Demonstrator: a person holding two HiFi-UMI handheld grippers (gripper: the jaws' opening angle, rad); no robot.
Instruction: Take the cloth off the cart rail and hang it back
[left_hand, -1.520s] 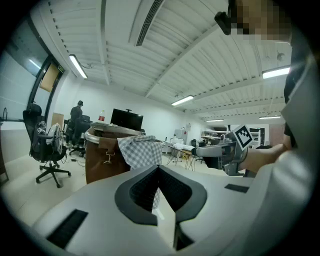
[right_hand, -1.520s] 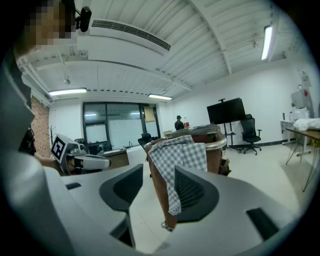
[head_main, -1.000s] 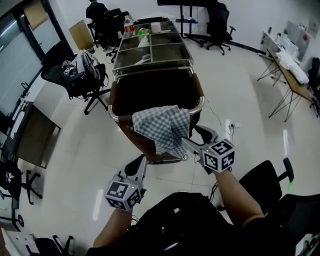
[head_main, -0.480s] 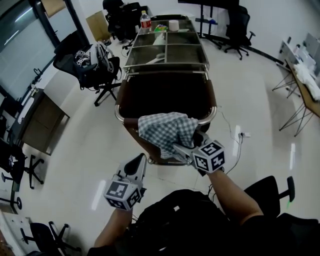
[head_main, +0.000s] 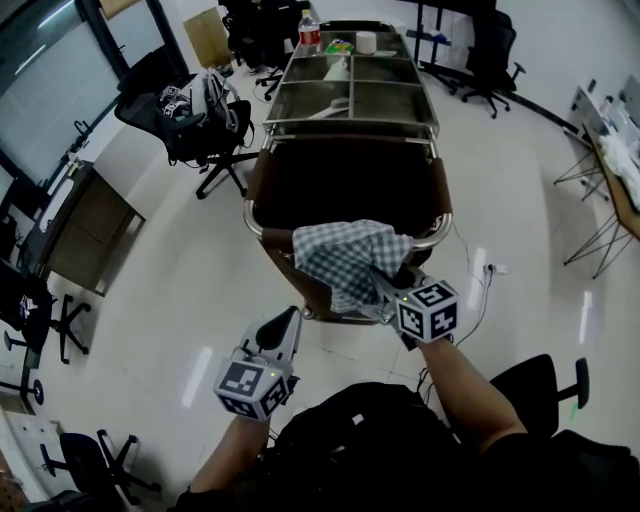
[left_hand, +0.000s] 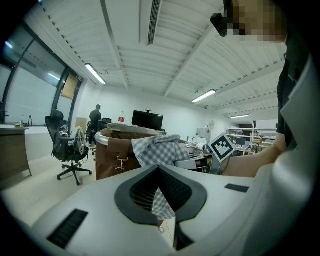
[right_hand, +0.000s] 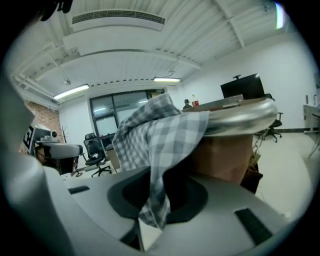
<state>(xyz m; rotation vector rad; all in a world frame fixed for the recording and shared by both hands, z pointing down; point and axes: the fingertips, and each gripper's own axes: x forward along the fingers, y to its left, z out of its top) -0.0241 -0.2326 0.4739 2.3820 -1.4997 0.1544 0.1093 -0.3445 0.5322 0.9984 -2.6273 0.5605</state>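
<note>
A grey-and-white checked cloth hangs over the near chrome rail of a cart with a brown bag. My right gripper is at the cloth's lower right corner. Its jaws are closing, with a hanging fold of the cloth pinched between them just below the rail. My left gripper hovers lower left, apart from the cloth, its jaws together and holding nothing. In the left gripper view the cloth shows ahead on the cart, beside the right gripper's marker cube.
Beyond the bag the cart carries metal trays with a bottle. An office chair with a bag stands left of the cart, beside a low cabinet. A power strip lies on the floor at right, a black chair nearer.
My right gripper moved in under the cloth's lower right corner and its jaws closed on a fold. The left gripper stayed low at the left.
</note>
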